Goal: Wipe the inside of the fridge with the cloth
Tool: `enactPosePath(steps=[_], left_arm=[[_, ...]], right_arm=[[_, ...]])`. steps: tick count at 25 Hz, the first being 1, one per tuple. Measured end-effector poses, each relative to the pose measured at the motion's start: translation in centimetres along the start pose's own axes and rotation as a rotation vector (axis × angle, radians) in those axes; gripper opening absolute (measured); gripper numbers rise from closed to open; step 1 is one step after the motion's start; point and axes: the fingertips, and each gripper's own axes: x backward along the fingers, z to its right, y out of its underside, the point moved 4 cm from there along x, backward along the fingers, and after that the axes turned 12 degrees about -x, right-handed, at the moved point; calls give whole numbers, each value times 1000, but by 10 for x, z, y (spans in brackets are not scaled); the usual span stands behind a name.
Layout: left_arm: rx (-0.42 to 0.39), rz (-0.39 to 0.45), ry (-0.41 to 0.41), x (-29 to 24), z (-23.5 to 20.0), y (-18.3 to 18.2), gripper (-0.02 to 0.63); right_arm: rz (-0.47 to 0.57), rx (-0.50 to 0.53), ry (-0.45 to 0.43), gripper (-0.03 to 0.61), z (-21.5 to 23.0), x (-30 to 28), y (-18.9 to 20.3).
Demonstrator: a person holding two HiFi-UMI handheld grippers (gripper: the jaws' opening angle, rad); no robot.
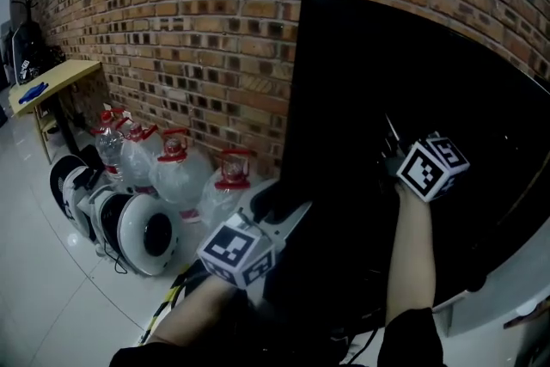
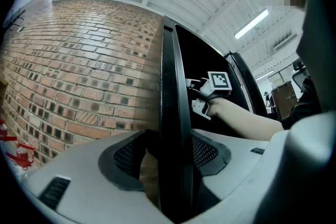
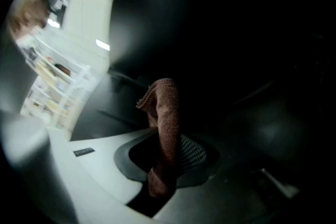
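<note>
The black fridge (image 1: 369, 90) fills the right of the head view, and its inside is too dark to make out. My left gripper (image 1: 288, 215) is at its left side. In the left gripper view my left gripper (image 2: 176, 149) is shut on the thin black door edge (image 2: 172, 86). My right gripper (image 1: 391, 149) reaches into the dark opening and also shows past the door edge as the right gripper (image 2: 202, 97). In the right gripper view my right gripper (image 3: 165, 160) is shut on a brown cloth (image 3: 164, 123), which stands up between the jaws against dark surfaces.
A brick wall (image 1: 172, 13) runs behind the fridge. Several large water jugs with red handles (image 1: 176, 172) and white round helmets (image 1: 142, 232) sit on the tiled floor at the left. A yellow wooden table (image 1: 51, 77) stands at the far left.
</note>
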Motion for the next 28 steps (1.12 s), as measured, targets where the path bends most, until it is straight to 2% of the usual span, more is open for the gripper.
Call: enactPosePath(steps=[5, 9, 13, 15, 19, 28], left_arm=[[9, 2, 4, -2, -2, 0, 238], [13, 4, 14, -1, -1, 1, 244], [14, 4, 9, -2, -3, 2, 249], [12, 15, 0, -1, -2, 2, 247], [3, 14, 1, 0, -1, 2, 245], [4, 12, 12, 2, 1, 1, 247]], right_arm=[[-33, -62, -272, 77, -78, 24, 12], [-77, -51, -382, 77, -118, 39, 20], [-135, 9, -351, 77, -120, 24, 41], [-125, -3, -329, 77, -114, 19, 45], [-110, 28, -223, 78, -92, 11, 47], [-78, -3, -274, 80, -79, 10, 43]])
